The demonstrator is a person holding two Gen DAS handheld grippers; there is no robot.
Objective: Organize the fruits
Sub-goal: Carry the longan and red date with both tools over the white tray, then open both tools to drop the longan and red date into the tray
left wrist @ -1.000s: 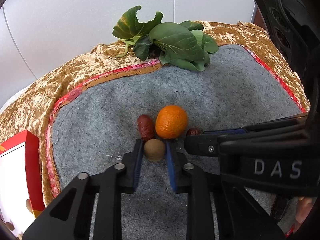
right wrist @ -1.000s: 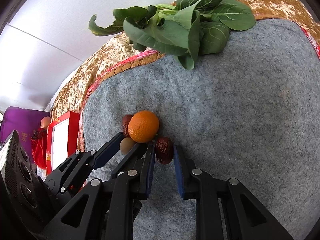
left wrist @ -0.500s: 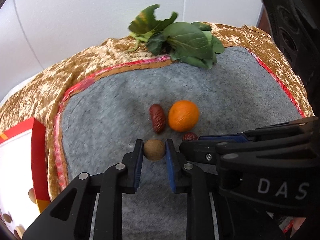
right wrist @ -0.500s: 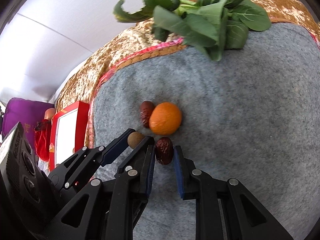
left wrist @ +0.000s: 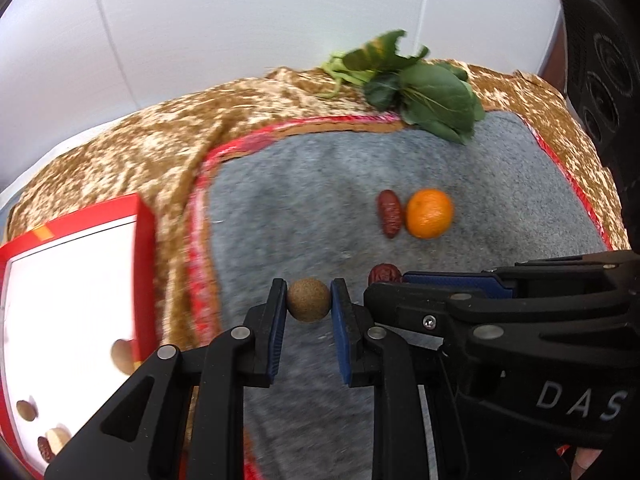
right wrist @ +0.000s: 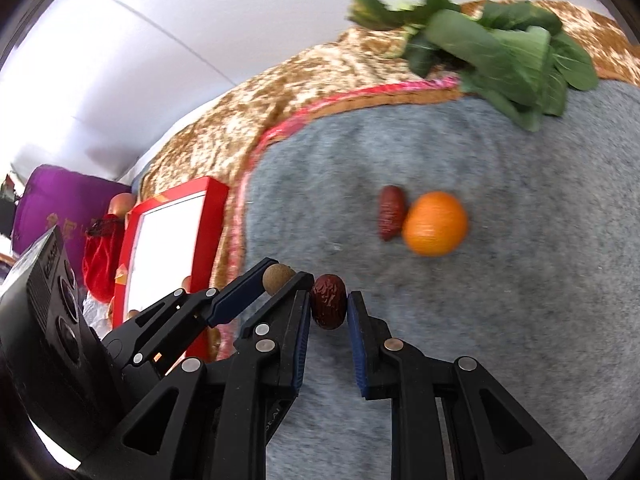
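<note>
Left wrist view, from left to right: a red box (left wrist: 76, 320) with a white inside sits at the edge, holding a few small brownish pieces, too blurred to identify. Beside it, over the grey felt mat (left wrist: 304, 184), the left gripper (left wrist: 309, 300) is clamped on a round brown fruit (left wrist: 308, 299). Just right of it, the right gripper (right wrist: 329, 307) grips a wrinkled red date (right wrist: 329, 306). Farther back on the mat, a second red date (left wrist: 389, 213) lies touching an orange (left wrist: 429, 213). Leafy greens (left wrist: 424, 92) rest at the mat's far edge on a gold cloth (left wrist: 160, 160).
</note>
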